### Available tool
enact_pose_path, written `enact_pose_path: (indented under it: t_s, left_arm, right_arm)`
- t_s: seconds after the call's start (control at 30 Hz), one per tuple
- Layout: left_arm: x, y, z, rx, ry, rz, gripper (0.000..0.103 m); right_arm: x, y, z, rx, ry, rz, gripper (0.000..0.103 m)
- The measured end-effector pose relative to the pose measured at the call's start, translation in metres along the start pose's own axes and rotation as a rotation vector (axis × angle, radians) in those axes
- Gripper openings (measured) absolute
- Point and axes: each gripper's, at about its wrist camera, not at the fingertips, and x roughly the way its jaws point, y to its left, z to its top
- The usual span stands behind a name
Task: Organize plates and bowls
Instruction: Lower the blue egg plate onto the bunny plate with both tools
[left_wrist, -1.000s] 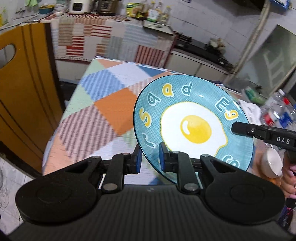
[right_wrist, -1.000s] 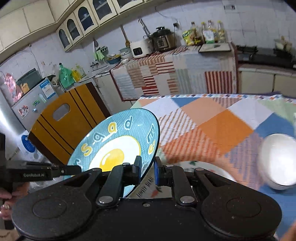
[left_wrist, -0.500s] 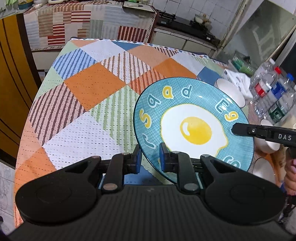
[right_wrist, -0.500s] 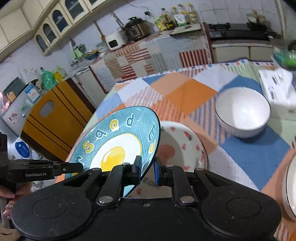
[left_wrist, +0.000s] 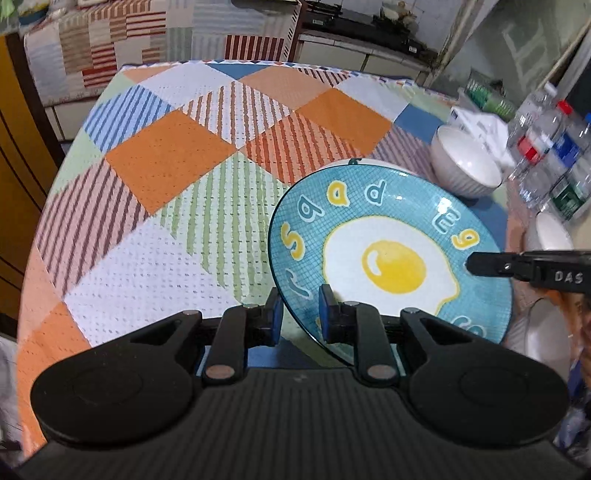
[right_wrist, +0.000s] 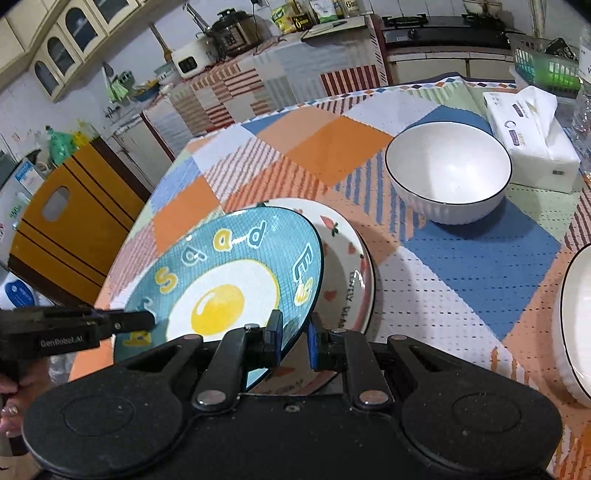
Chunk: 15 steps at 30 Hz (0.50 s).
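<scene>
Now, through the left wrist camera, the left gripper (left_wrist: 301, 314) is clamped on the near rim of the blue egg plate (left_wrist: 391, 258), one blue pad under the rim and the other on the painted face. The plate runs forward and to the right of the fingers, tilted, its far edge raised over the checked tablecloth (left_wrist: 177, 177). Across the plate, to the right of the fingers, the right gripper (left_wrist: 471, 264) bites the opposite rim, its black tips pressed together on the edge. Just beyond the plate's far edge a sliver of a white plate rim peeks out. Farther ahead and right stands a white ribbed bowl (left_wrist: 465, 166), with water bottles (left_wrist: 546, 155) past it at the table edge.

Next, through the right wrist camera, the right gripper (right_wrist: 295, 338) is closed on the same blue egg plate (right_wrist: 221, 288); the rim passes between the two blue pads. The plate spreads forward and left of the fingers. At its far left edge the left gripper (right_wrist: 149, 319) pinches the rim, and a hand (right_wrist: 11, 391) shows at the frame edge. Directly ahead and slightly right of the fingers, partly under the blue plate, lies a strawberry plate (right_wrist: 347, 273) flat on the cloth. Beyond it to the right sits the white ribbed bowl (right_wrist: 448, 173), a tissue box (right_wrist: 532, 140) beside it.
</scene>
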Motion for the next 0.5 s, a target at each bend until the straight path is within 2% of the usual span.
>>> enact_pose_path:
  t_s: [0.3, 0.4, 0.5]
  left_arm:
    - [0.009, -0.007, 0.01, 0.024, 0.044, 0.0, 0.019]
    - [0.013, -0.011, 0.011, 0.02, 0.072, 0.004, 0.02]
    - [0.018, -0.011, 0.011, 0.004, 0.104, 0.002, 0.021]
  right_arm:
    - [0.007, 0.001, 0.008, 0.031, 0.056, -0.063, 0.018]
    - [0.009, 0.002, 0.014, 0.074, 0.101, -0.127, 0.019]
    - [0.012, 0.017, 0.016, 0.001, 0.115, -0.214, 0.022]
